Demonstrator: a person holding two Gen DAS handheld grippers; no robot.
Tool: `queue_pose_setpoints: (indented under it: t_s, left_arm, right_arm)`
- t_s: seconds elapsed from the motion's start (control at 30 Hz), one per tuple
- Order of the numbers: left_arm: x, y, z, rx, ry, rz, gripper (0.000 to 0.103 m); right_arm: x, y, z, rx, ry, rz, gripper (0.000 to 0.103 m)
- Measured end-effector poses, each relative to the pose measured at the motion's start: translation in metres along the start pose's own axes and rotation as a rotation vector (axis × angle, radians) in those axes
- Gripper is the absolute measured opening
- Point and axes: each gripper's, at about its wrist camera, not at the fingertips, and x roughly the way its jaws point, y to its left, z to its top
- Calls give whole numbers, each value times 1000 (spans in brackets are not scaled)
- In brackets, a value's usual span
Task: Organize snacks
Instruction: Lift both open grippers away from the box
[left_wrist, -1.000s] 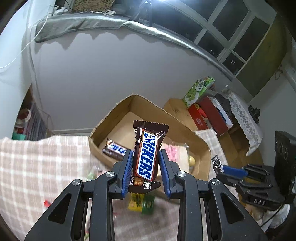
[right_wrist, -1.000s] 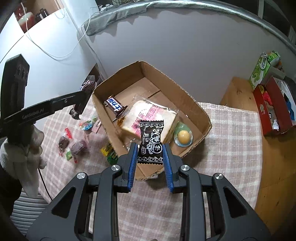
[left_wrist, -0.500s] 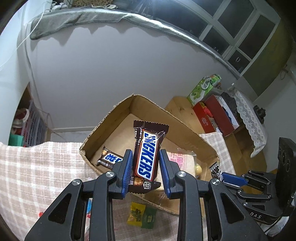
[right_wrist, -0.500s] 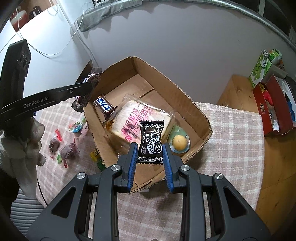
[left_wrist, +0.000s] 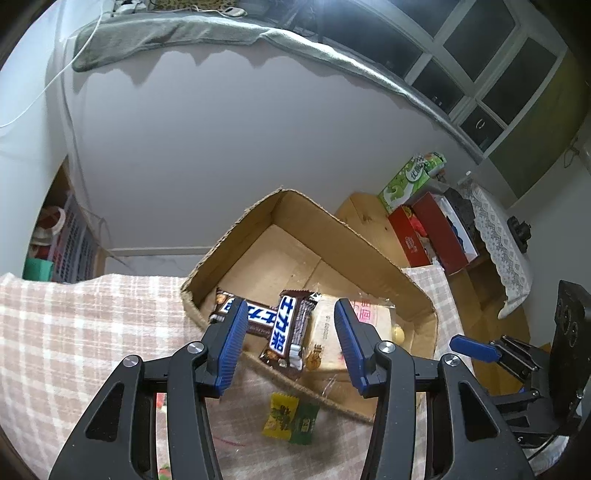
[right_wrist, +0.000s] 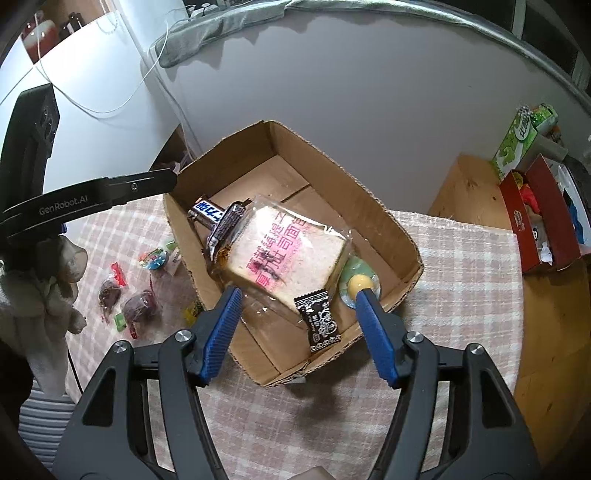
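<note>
Left gripper (left_wrist: 288, 345): jaws opening, nothing clamped.
Right gripper (right_wrist: 299, 330): jaws opening, empty.
Snickers bar (left_wrist: 290, 334): inside cardboard box (left_wrist: 373, 254), against bread pack (right_wrist: 291, 254).
Black sachet (right_wrist: 319, 319): at box's near wall.
Handling: light, slippery wrappers; pinch across the middle.

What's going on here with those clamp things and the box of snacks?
A person is sorting snacks into a cardboard box with a handheld gripper in each hand. Both grippers are opening right now. The left gripper is opening around a Snickers bar, which is tipped over onto the other snacks in the box. The right gripper has no grip on the small black packet, which is over the box. More sweets wait on the checked cloth.
</note>
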Motion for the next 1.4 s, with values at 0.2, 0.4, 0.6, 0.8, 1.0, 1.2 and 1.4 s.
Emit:
queue_pose_setpoints:
  t_s: [0.2,0.4,0.6,0.8,1.0,1.2,1.4]
  left_arm:
    - [-23,12,-6,-12,-21,8,47]
    - [-54,32,-17,-22,-48,30,47]
    - [-80,63,-44,-77,-52,49,47]
    - [-90,85,-84,-126,-29,110,47]
    - [-83,103,-125,-168,27,133,47]
    - [-81,116,-144,-179,35,150,47]
    - [-76,129,-151,-191,33,159,47]
  right_arm:
    - [-5,10,-5,5,-3,6,67]
    - [-12,19,-12,27,-4,18,67]
    - [-23,28,-23,50,-19,65,67]
    - [-20,45,-37,45,13,150,67]
    - [-14,66,-47,55,44,196,67]
    - [10,99,-53,50,102,228,67]
    - [39,124,-47,53,151,250,67]
